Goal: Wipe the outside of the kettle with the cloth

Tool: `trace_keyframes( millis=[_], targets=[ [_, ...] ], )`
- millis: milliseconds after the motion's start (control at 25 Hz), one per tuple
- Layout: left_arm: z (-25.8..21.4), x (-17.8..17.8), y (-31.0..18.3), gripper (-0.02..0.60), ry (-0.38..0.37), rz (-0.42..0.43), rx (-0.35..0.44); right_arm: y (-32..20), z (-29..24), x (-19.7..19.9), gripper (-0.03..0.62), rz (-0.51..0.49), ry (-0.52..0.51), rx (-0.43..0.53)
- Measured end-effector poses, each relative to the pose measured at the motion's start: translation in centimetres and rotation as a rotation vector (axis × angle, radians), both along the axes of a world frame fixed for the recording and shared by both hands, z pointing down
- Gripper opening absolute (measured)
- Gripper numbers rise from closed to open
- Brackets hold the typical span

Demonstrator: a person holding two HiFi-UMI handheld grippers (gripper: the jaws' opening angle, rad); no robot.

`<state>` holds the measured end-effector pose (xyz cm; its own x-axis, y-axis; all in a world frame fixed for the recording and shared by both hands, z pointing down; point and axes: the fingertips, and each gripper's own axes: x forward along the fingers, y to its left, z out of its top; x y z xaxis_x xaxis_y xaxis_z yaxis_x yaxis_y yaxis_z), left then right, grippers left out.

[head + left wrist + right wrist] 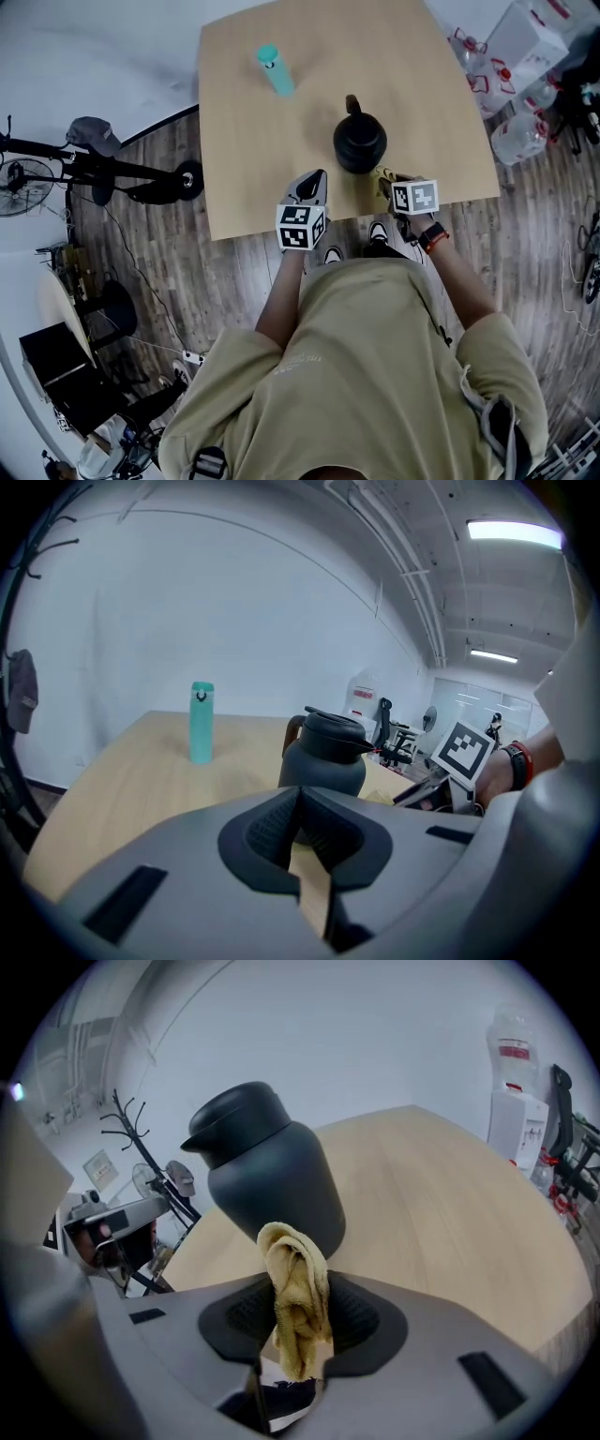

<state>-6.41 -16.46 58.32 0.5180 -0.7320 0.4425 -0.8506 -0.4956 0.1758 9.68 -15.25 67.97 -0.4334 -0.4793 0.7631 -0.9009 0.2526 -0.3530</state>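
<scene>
I have the right gripper (292, 1330) clamped on the yellow cloth (298, 1283), bunched so a rounded wad sticks up past the jaws; I judge that gives me a soft face to press on the kettle (267, 1180) without the jaws touching it. The dark kettle stands upright near the front edge of the wooden counter (253, 159), directly ahead of that gripper, spout toward my left. The left gripper (300, 829) hangs just beside it with its jaws drawn together on nothing, probably free to steady the kettle. A teal bottle (202, 722) stands well apart, farther back. From the right gripper view the cloth overlaps the kettle's lower wall, so I cannot tell if they touch. The kettle's far side is hidden, and the cloth's tail disappears below the jaws.
</scene>
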Motion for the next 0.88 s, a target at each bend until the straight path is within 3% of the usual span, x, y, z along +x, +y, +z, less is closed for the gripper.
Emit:
trace_keyframes(
  millis=[560, 880],
  targets=[
    [-1.1, -5.7, 0.0, 0.025, 0.002, -0.042, 0.028, 0.0, 2.3, -12.4, 0.146, -0.023, -0.096, -0.021],
    [-1.2, -7.8, 0.4, 0.025, -0.001, -0.075, 0.026, -2.5, 3.5, -13.7, 0.146, 0.169, -0.169, -0.047]
  ],
)
